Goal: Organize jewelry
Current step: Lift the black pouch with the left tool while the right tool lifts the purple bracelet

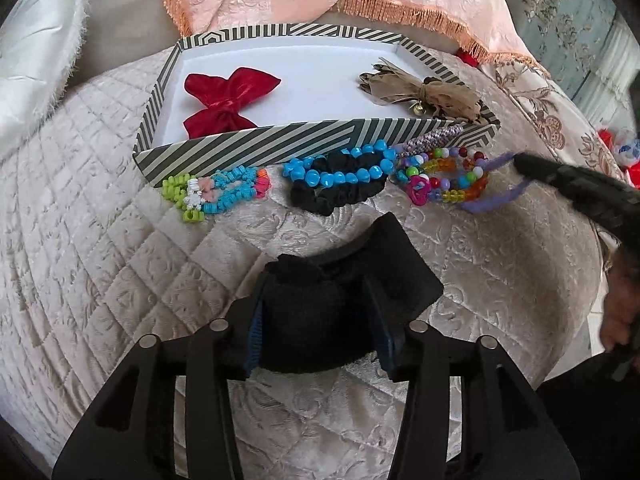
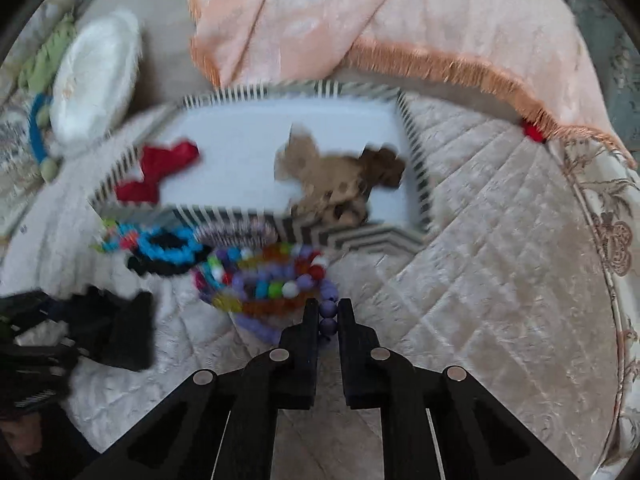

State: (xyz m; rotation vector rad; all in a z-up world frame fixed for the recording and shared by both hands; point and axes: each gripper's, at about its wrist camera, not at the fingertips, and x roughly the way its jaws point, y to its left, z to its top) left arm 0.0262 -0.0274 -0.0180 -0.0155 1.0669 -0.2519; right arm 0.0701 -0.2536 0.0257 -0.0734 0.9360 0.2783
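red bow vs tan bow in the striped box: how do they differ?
The red bow is plain shiny red fabric; the tan bow is dull brown, patterned and crinkled. The red bow lies at the box's left end, inside the walls; the tan bow lies at the right end, its tip draped over the front rim. The tan bow carries a small gold bell; the red bow shows none. Both lie flat on the white floor.

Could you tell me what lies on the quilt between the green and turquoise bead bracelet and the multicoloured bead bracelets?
In the left wrist view, a bright blue bead bracelet on a black fabric scrunchie lies between the green and turquoise bead bracelet and the multicoloured bead bracelets.
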